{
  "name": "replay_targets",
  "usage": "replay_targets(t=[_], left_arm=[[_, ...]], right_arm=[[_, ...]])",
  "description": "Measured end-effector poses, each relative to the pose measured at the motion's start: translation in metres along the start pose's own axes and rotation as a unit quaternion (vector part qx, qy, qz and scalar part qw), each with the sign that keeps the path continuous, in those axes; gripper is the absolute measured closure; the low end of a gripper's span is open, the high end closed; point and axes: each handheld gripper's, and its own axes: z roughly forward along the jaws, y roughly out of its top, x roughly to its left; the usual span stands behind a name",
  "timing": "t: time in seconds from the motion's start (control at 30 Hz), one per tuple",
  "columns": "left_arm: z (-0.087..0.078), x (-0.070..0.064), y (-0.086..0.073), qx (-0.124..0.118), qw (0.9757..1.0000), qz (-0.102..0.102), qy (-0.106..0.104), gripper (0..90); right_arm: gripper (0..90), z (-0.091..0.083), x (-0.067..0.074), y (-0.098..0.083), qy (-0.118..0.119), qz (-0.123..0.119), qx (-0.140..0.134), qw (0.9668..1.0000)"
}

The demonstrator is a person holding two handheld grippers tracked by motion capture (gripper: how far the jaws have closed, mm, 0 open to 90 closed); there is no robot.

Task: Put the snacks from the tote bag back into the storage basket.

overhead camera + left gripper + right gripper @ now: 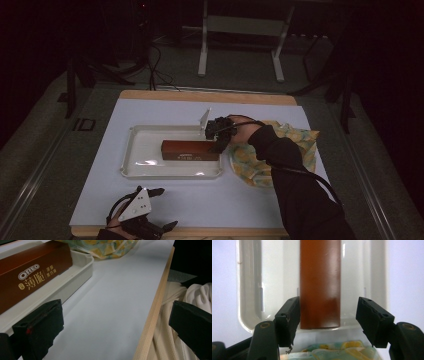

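A brown Oreo box (190,150) lies lengthwise in a white tray (137,150) on the pale mat. My right gripper (220,137) is at the box's right end. In the right gripper view it (328,307) is open and straddles the near end of the box (320,285); the left jaw is against the box's side and the right jaw stands clear of it. My left gripper (167,207) is open and holds nothing near the front edge, left of centre. Its own view has the gripper (117,312) looking along the mat past the box (30,277) and tray (82,270).
A yellow patterned cloth (295,145) lies right of the tray, under my right forearm. The wooden table edge (152,310) runs close by the left gripper, with white knit fabric (175,340) beyond it. A metal stand (240,30) is on the floor behind the table.
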Motion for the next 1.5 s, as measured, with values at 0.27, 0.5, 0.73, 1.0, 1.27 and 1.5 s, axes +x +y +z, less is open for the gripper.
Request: replay_targets(t=[0.27, 0.5, 0.73, 1.0, 1.27, 1.5], left_arm=[[0.0, 0.0, 0.0, 0.0, 1.0, -0.001, 0.0, 0.0], [0.0, 0.001, 0.0, 0.001, 1.0, -0.001, 0.0, 0.0], [0.001, 0.001, 0.0, -0.001, 1.0, -0.004, -0.001, 0.0], [0.001, 0.001, 0.0, -0.001, 1.0, -0.004, -0.001, 0.0], [0.001, 0.001, 0.0, -0.001, 1.0, -0.005, -0.001, 0.0], [0.001, 0.002, 0.0, -0.001, 1.0, -0.006, -0.001, 0.0]], right_arm=[[32.5, -0.02, 0.0, -0.008, -0.016, 0.031, -0.027, 0.999], [23.1, -0.041, -0.001, -0.023, -0.044, 0.064, -0.052, 0.9956], [15.0, -0.049, -0.001, -0.038, -0.061, 0.099, -0.067, 0.991], [10.4, -0.061, 0.0, -0.063, -0.068, 0.13, -0.096, 0.9845], [10.4, -0.069, 0.009, -0.091, -0.096, 0.166, -0.125, 0.9734], [10.4, -0.073, 0.018, -0.108, -0.115, 0.183, -0.143, 0.9659]])
